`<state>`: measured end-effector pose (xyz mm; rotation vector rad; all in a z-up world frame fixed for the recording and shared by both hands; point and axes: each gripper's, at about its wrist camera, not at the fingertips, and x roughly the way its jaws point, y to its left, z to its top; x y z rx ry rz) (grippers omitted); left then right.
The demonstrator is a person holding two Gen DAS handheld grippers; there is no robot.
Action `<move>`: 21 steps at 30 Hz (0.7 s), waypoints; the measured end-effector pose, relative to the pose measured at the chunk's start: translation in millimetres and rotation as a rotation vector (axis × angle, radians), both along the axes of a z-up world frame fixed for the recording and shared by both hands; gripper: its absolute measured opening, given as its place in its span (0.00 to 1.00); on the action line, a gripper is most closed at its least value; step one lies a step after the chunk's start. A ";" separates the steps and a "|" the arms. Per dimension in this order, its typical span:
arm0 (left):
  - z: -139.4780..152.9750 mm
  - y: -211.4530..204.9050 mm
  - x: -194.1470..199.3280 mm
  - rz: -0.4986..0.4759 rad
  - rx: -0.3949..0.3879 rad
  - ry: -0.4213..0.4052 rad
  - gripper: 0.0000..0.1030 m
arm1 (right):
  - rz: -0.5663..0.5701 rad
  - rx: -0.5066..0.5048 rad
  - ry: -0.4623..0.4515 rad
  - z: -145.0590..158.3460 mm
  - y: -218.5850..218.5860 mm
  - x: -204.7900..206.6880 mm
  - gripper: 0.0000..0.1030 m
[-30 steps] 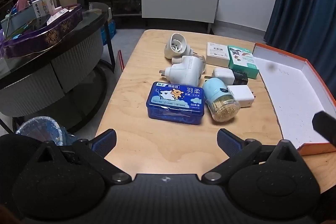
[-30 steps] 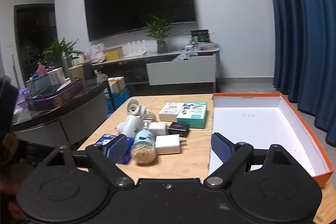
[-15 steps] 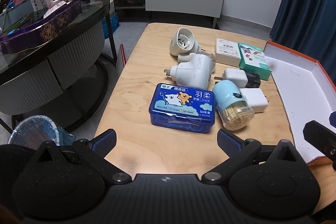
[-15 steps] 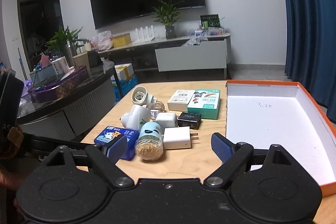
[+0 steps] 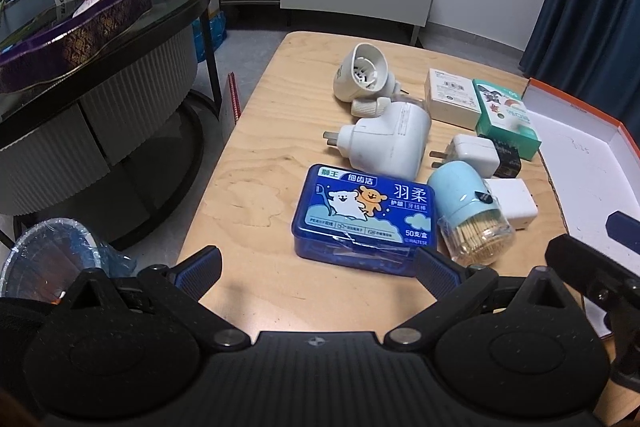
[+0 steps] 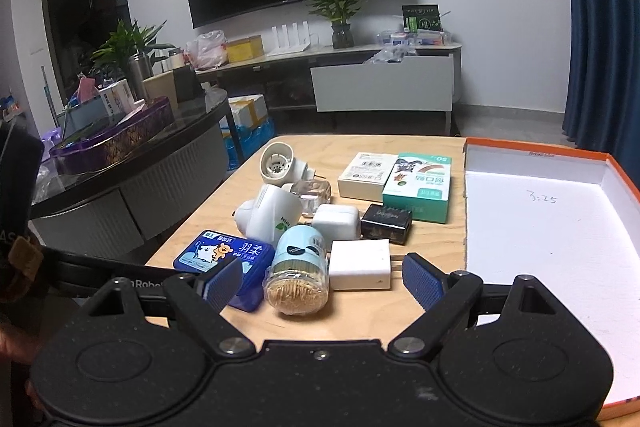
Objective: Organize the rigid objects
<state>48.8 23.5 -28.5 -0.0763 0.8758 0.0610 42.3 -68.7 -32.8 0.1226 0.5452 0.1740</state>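
Nearest, the left tool (image 5: 316, 269) hangs low over the front edge of the wooden table (image 5: 256, 167), tilted down, its blue-padded fingers spread wide and holding nothing. Just ahead of its right finger lies a blue plastic box (image 5: 362, 223) with cartoon bears on the lid. The right tool (image 6: 322, 281) sits level above the same edge, also spread wide and empty; part of it shows at the right of the left view. Between its fingers lie a toothpick jar (image 6: 298, 271) with a pale blue cap, on its side, and a white charger (image 6: 360, 264) touching it. Behind these are a larger white plug-in device (image 5: 386, 143), a second white charger (image 5: 474, 155) and a black adapter (image 6: 386, 223). Further back lie a round white plug (image 5: 362, 75), a white carton (image 5: 452, 99) and a green carton (image 5: 506, 117), side by side. Right of the group sits an open orange-rimmed box lid (image 6: 536, 147) with a white floor.
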 end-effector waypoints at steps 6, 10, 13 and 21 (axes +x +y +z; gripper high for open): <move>-4.4 -1.3 7.8 -0.003 0.001 0.004 1.00 | 0.007 -0.008 0.018 -1.7 1.8 7.5 0.99; -6.4 -2.5 12.1 -0.007 -0.001 0.005 1.00 | 0.008 -0.007 0.027 -4.3 1.7 11.5 0.99; -6.9 -2.9 17.6 -0.010 -0.005 -0.003 1.00 | 0.011 -0.007 0.042 -6.8 2.9 14.9 0.99; -10.3 -6.8 28.3 -0.038 -0.024 -0.028 1.00 | -0.002 -0.016 0.065 -12.3 1.6 24.4 0.99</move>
